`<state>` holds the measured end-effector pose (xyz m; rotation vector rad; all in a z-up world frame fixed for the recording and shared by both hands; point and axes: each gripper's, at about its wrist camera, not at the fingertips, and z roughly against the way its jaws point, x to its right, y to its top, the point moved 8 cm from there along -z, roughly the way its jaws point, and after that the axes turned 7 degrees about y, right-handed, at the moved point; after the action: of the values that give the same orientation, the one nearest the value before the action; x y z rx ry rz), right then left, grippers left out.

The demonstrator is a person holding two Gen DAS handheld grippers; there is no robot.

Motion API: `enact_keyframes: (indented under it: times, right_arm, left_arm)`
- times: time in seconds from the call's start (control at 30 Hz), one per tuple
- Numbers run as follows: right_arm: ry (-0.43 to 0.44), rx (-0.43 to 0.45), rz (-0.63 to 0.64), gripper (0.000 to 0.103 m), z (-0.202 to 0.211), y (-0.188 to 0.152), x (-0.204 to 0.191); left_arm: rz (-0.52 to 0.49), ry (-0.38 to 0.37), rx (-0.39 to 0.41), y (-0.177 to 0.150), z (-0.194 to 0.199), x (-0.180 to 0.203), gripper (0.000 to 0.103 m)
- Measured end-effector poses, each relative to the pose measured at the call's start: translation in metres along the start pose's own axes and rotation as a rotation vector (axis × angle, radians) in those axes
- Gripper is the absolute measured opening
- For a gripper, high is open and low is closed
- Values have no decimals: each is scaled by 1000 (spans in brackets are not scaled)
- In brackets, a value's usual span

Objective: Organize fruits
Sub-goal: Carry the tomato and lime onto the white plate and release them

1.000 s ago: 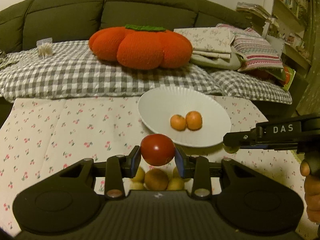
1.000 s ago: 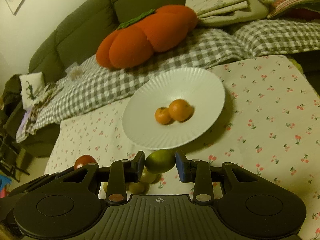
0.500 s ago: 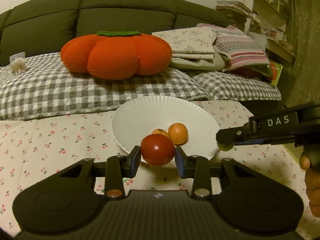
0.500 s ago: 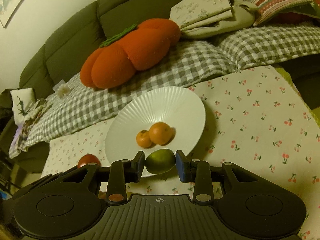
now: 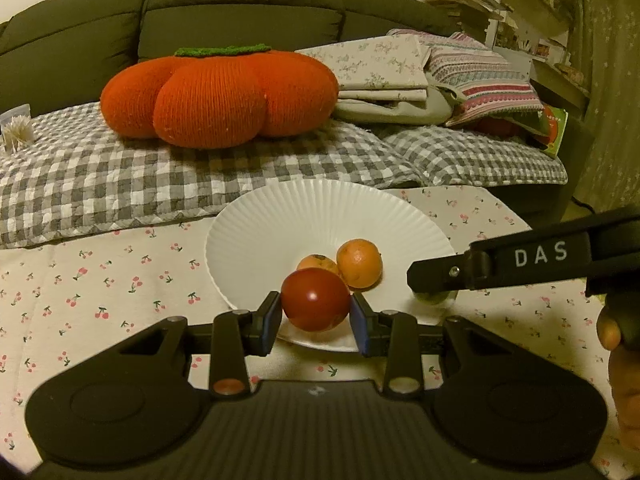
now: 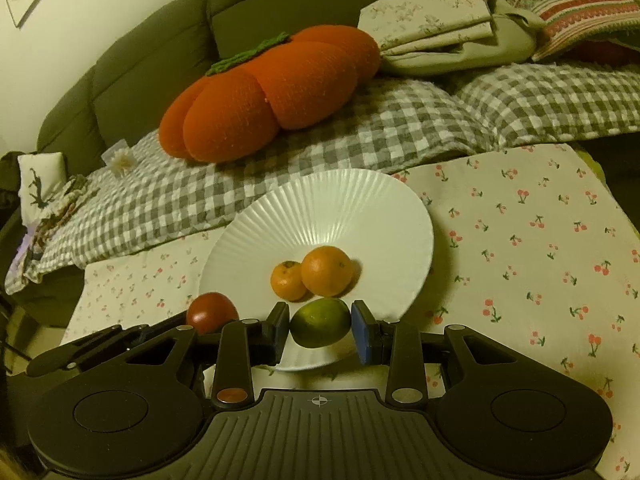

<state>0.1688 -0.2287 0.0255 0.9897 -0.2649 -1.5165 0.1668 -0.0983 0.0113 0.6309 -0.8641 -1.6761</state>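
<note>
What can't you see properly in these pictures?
- Left wrist view: the green lime is almost wholly hidden behind the right gripper's black finger.
- Left wrist view: the round red tomato covers part of the smaller orange mandarin.
- Both views: the white ribbed plate's near rim is hidden by the grippers' bodies.

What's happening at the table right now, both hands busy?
Yes. The left tool is shut on a red tomato and the right tool on a green citrus fruit, both held over the near rim of the white plate. Two oranges already sit on the plate. Neither held fruit is released.
</note>
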Motion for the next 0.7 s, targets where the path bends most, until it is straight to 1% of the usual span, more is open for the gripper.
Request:
enact_keyframes:
  times: [0.2, 0.4, 0.47, 0.53, 0.57, 0.63, 0.67, 0.7]
  right_arm:
    - [-16, -10, 4, 33, -11, -2, 7]
    - [-12, -4, 14, 34, -15, -2, 8]
    - [-11, -10, 18, 34, -18, -3, 8]
    - [-11, -7, 16, 34, -18, -3, 8]
    - [-10, -7, 12, 34, -18, -3, 8]
    - [-7, -3, -8, 43, -17, -1, 11]
    - [-1, 4, -20, 49, -16, 0, 13]
    - [7, 11, -34, 51, -14, 1, 14]
  left_arm:
    - [6, 5, -7, -3, -7, 0, 36]
    - [8, 7, -7, -3, -8, 0, 37]
    - [14, 6, -3, -2, -7, -1, 44]
    - [22, 6, 11, 0, -4, -3, 56]
    - [24, 5, 18, 1, -3, -4, 58]
    - [29, 3, 25, 4, 0, -6, 58]
    - [34, 5, 26, 5, 1, -7, 58]
    - [40, 5, 26, 5, 2, -7, 58]
